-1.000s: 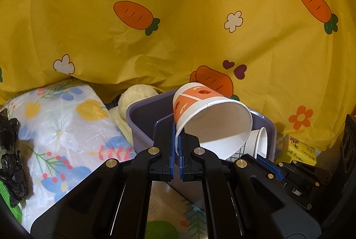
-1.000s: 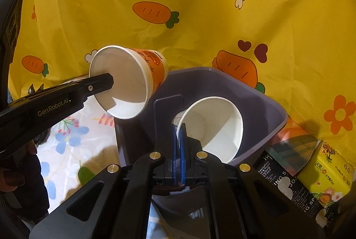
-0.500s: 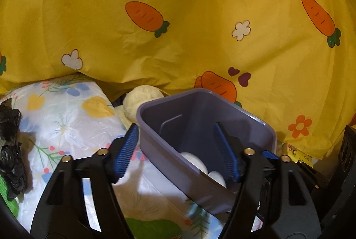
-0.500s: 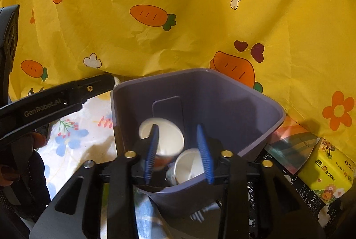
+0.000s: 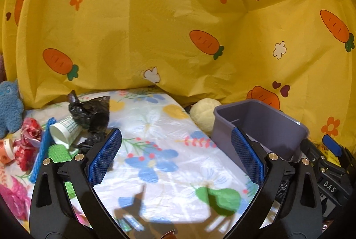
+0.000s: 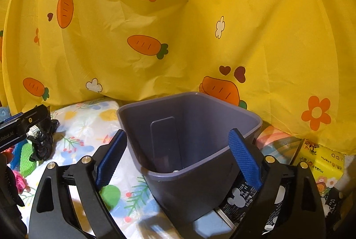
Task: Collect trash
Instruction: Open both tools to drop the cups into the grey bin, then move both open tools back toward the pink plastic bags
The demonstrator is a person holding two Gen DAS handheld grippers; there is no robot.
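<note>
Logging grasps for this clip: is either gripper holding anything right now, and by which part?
Nothing is held. The left gripper and the right gripper are both open, fingers spread with nothing between them.

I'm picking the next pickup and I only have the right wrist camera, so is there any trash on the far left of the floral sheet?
Observer: Yes, a white grid-print paper cup lies there on its side.
Operator: Anything against it?
Observer: A crumpled black plastic bag sits right behind it, touching it.
Operator: Is the left gripper free?
Observer: Yes, the left gripper has its jaws wide open and holds nothing.
</note>
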